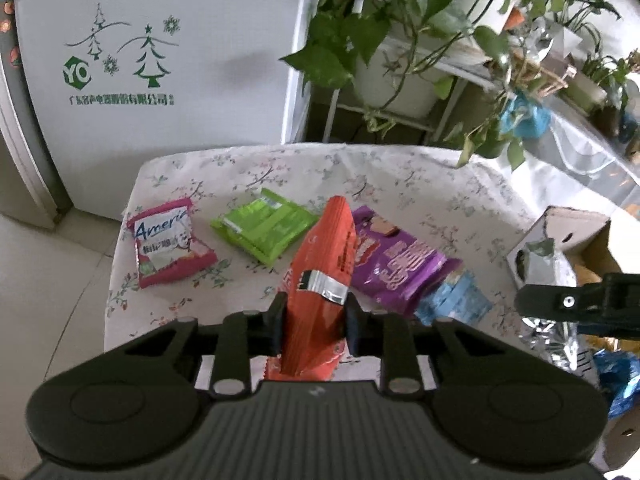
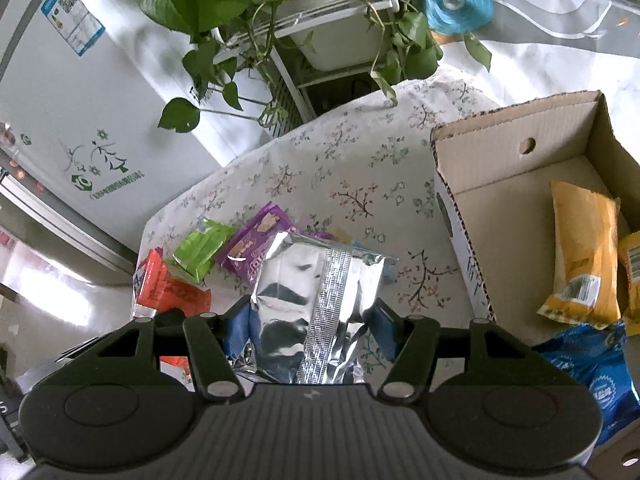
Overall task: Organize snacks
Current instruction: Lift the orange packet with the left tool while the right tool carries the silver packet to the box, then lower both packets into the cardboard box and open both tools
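L hand-held gripper grips orange pack nr table edge.

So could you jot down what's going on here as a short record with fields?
left gripper: shut on orange foil snack packet
right gripper: shut on silver foil snack bag
on floral tablecloth: pink packet, green packet, purple packet
brown cardboard box: holds yellow packet

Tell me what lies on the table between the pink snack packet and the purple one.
The green packet lies between the pink packet and the purple packet; the left wrist view shows it.
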The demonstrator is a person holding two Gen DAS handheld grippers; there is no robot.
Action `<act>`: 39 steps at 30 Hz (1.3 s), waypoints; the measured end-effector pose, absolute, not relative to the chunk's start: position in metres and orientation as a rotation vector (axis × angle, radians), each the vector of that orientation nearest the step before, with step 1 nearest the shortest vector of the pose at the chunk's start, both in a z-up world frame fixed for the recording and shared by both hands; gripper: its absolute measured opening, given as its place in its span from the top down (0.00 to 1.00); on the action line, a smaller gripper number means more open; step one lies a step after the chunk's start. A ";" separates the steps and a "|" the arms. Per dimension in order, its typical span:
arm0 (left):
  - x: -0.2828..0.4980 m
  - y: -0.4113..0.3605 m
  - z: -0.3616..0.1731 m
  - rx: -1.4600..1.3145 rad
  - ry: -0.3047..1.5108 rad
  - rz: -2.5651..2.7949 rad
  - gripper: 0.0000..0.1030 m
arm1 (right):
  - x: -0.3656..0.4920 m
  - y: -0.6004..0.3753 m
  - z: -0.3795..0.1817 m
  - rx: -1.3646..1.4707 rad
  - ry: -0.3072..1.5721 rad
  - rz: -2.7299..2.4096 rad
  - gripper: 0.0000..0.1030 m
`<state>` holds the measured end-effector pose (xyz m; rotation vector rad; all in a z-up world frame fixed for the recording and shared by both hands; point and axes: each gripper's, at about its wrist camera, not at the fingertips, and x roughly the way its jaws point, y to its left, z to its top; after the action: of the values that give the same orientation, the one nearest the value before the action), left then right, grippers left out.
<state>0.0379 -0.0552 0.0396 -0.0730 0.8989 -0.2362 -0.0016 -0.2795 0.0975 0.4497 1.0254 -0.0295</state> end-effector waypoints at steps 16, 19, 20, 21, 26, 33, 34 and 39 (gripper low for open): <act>0.025 -0.089 0.074 -0.152 0.817 -0.355 0.75 | -0.008 -0.306 0.122 0.469 0.908 -0.059 0.34; 0.023 -0.099 0.079 -0.167 0.805 -0.381 0.75 | -0.010 -0.318 0.130 0.475 0.869 -0.074 0.34; 0.022 -0.103 0.081 -0.173 0.799 -0.393 0.75 | -0.011 -0.322 0.133 0.481 0.857 -0.074 0.34; 0.021 -0.106 0.083 -0.179 0.795 -0.403 0.75 | -0.012 -0.328 0.136 0.494 0.844 -0.074 0.34; 0.016 -0.124 0.094 -0.209 0.770 -0.462 0.75 | -0.017 -0.354 0.147 0.539 0.794 -0.110 0.34; 0.011 -0.153 0.099 -0.268 0.775 -0.543 0.75 | -0.034 -0.385 0.149 0.577 0.778 -0.203 0.34; 0.011 -0.158 0.099 -0.274 0.774 -0.556 0.75 | -0.037 -0.388 0.150 0.578 0.777 -0.217 0.34; 0.008 -0.181 0.100 -0.295 0.772 -0.603 0.75 | -0.051 -0.403 0.150 0.597 0.784 -0.277 0.34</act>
<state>0.0082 -0.1810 0.1002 -0.2948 0.7715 -0.6028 -0.0514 -0.4028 0.1498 0.5974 0.7839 -0.2770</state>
